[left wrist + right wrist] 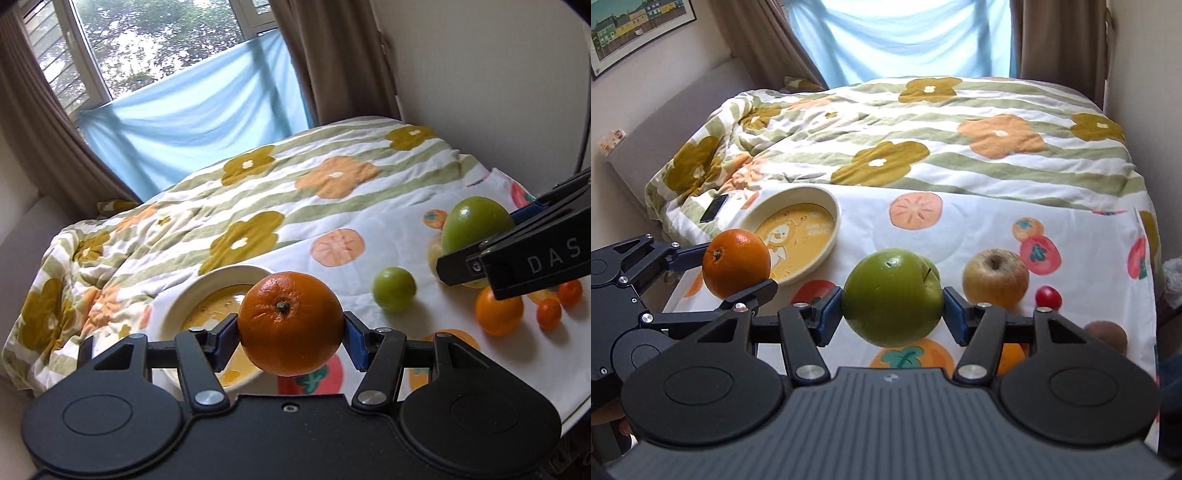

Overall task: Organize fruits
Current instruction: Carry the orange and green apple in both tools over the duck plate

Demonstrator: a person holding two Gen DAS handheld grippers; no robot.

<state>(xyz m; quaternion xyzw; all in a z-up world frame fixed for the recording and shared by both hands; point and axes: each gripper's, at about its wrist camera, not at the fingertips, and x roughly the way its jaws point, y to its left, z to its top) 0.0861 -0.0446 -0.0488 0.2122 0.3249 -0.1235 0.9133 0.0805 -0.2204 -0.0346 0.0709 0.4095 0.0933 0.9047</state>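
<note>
- left gripper (291, 328) is pinching the orange (290, 323), blue pads against both sides, stem end facing the camera. we hold it off the cloth, just right of the bowl (207, 284).
- from the right wrist view the same orange (736, 263) hangs in front of the bowl's (827, 206) near-left rim, not in it.
- right gripper (892, 312) is clamped on the big green apple (892, 297), pads on its left and right flanks, apple lifted above the white fruit-print cloth (979, 221).
- left wrist view confirms it: green apple (476, 225) between the right gripper's (480, 243) fingers at the right edge of frame.
- bowl is cream with a yellow cartoon-print bottom, sits on the cloth near the left edge, no fruit in it that we can see.
- loose on the cloth, left view: small green fruit (394, 290) in the middle, a second orange (498, 312) right of it, two little orange fruits (549, 313) beside that.
- right view: yellowish apple (995, 275) just right of the green one, a small red tomato (1048, 296) next to it, a brown fruit (1108, 334) further right, partly hidden by the gripper.
- floral blanket (923, 140) covers the bed behind the cloth, a dark phone (714, 208) lies on it left of the bowl.
</note>
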